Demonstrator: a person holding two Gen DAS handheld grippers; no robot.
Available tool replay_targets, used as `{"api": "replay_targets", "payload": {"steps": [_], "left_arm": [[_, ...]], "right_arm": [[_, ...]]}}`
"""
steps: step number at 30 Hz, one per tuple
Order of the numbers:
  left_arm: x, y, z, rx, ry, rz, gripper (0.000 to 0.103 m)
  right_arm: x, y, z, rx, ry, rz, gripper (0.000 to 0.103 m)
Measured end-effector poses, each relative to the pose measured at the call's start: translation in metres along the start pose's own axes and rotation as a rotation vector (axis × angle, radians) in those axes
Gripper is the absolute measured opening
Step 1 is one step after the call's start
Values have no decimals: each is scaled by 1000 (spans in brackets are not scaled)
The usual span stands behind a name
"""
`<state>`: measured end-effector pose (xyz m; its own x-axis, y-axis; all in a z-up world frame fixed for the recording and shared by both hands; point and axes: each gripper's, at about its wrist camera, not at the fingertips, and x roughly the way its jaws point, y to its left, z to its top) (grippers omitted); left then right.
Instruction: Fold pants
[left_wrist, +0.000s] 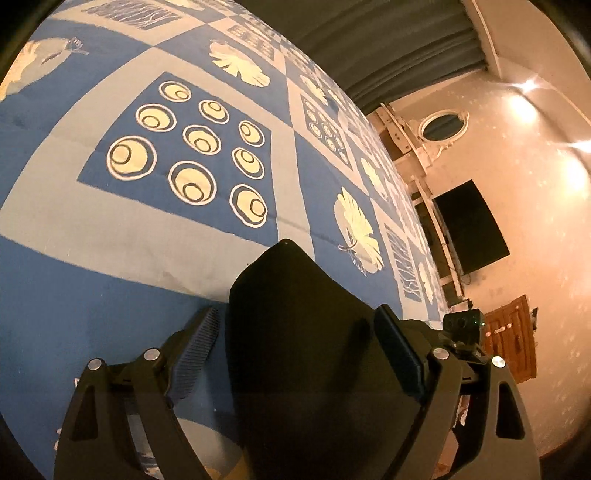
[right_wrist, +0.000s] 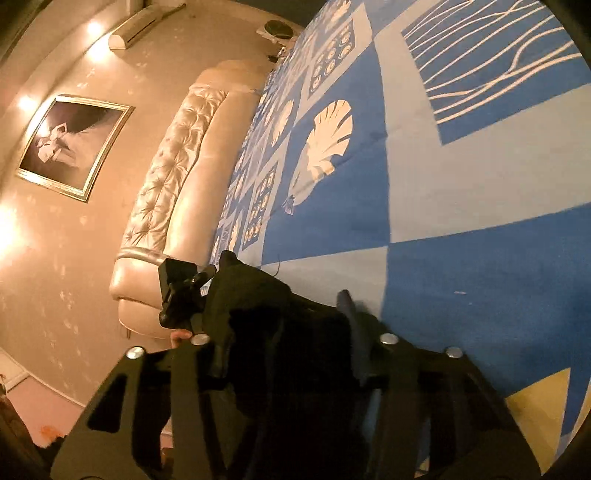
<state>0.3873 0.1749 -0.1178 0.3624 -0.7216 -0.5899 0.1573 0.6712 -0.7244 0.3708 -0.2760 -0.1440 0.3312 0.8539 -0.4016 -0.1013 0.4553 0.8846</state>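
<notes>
we read no writing anywhere. our left gripper (left_wrist: 295, 343) stands spread around the black pants (left_wrist: 295, 332) on the blue bedspread (left_wrist: 110, 229); our right gripper (right_wrist: 284, 332) clamps them, pads hard to see.

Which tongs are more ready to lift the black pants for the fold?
Probably the right tongs: the pants bunch tightly between their fingers. The left tongs have cloth between them too, but one finger stands clear of it over the bedspread.
</notes>
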Motion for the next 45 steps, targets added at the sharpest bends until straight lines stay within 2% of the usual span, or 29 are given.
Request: {"api": "replay_targets", "payload": {"steps": [1,3,6,12,30,45], "left_arm": [[1,-4,-1,40,5,32,55],[5,-8,-2,87,21,105,47],[2,-7,-3,89,14,131,38],[2,-16,-8,138,-9,201,37],[1,-19,2,154,-29,221,32],[7,-13,39,133,-51,231,31]], "right_arm": [[0,0,-1,0,-9,4,43],[0,0,-2,-3,-15,7,41],[3,0,-4,2,-20,14,38],[3,-2,-7,7,-33,21,37],[4,6,0,-30,-86,16,35],[19,5,28,-16,-105,31,34]]}}
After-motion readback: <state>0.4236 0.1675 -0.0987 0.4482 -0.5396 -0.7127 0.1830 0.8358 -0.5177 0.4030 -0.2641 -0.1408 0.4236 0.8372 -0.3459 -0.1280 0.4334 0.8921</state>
